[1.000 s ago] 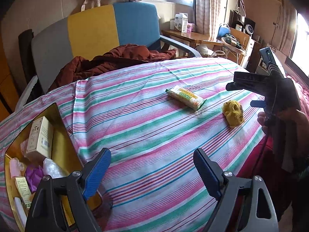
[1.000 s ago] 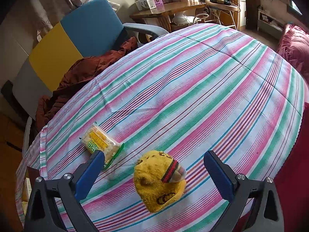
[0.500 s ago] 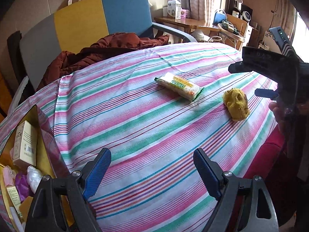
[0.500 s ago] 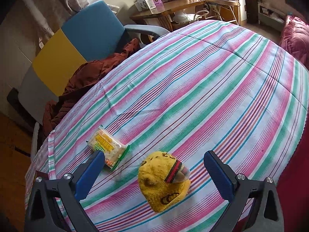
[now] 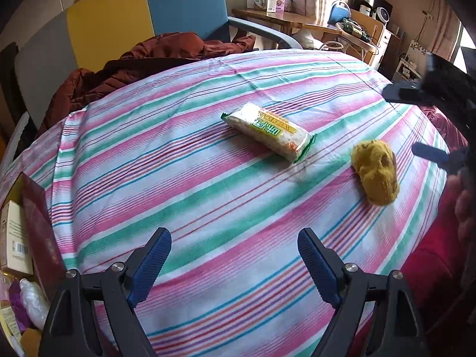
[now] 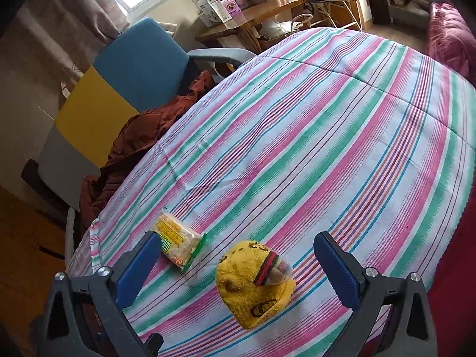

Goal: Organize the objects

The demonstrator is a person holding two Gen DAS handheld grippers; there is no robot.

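Lying near cloth [image 6: 297,136] edge: yellow sock [image 6: 255,279], w/ open room beyond.

Box [image 5: 13,238] of items cut off at left edge, hand [image 5: 465,205] blurred (right edge), snack packet [image 6: 178,242] partly behind gripper finger

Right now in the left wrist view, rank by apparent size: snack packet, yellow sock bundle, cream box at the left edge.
1. snack packet, longest.
2. yellow sock bundle, shorter but bulkier.
Unranked: cream box; it is cut off by the frame and nearer the camera.
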